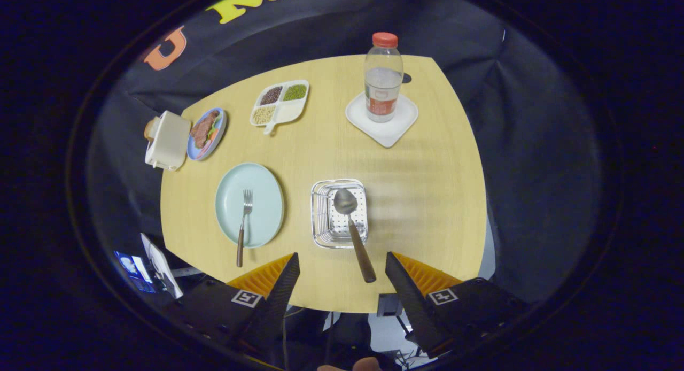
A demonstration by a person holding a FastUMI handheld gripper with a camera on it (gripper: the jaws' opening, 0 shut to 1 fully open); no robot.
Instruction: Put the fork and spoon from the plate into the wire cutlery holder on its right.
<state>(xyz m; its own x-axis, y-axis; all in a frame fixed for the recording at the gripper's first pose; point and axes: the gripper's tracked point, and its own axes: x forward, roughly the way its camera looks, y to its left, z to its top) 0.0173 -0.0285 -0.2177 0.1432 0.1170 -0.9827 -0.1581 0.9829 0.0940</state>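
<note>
A pale green plate (267,189) lies on the wooden table (417,200), left of the wire cutlery holder (320,237). The fork (244,221) rests on the plate, tines away from me, its brown handle hanging over the plate's near rim. The spoon (352,232) lies across the holder, bowl inside it and brown handle sticking out over the near wall toward me. My gripper (342,269) hovers above the table's near edge, open, nothing between its fingers. The spoon handle's tip reaches into the gap between them.
At the back of the table a water bottle (383,77) stands on a white square coaster (406,120). A divided dish (293,110) with beans, a blue plate of food (207,133) and a white toaster (168,140) sit at the back left.
</note>
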